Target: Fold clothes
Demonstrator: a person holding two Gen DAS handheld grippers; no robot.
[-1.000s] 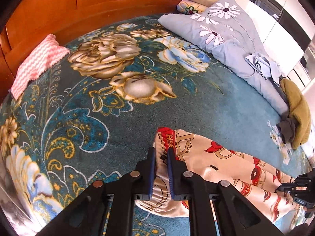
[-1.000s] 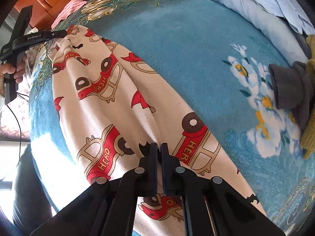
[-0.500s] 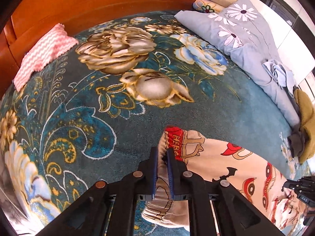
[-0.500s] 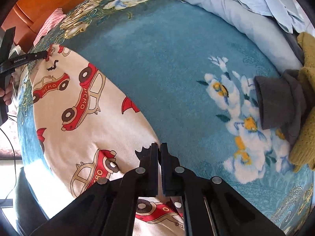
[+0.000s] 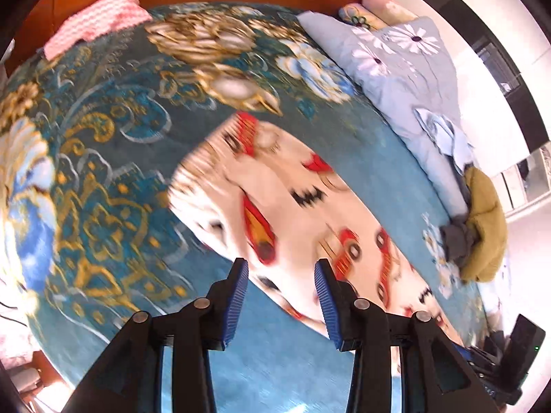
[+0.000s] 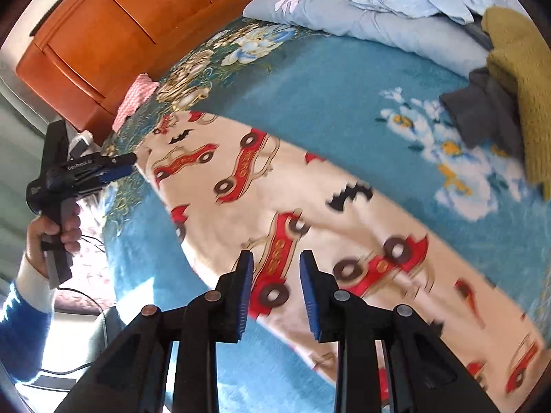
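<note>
My left tongs and right tongs both spread, empty, above car-print garment. "GenRobot.AI" legible on left tool, right view only.

A home bedroom: a bed under a floral blanket, with a wooden headboard behind and a quilt beside it.

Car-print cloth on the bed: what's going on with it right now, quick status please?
Left gripper open, right gripper open, both empty. Car-print cloth lies spread flat on the blue blanket, not gripped. Grey garment and mustard garment lie well clear.
</note>
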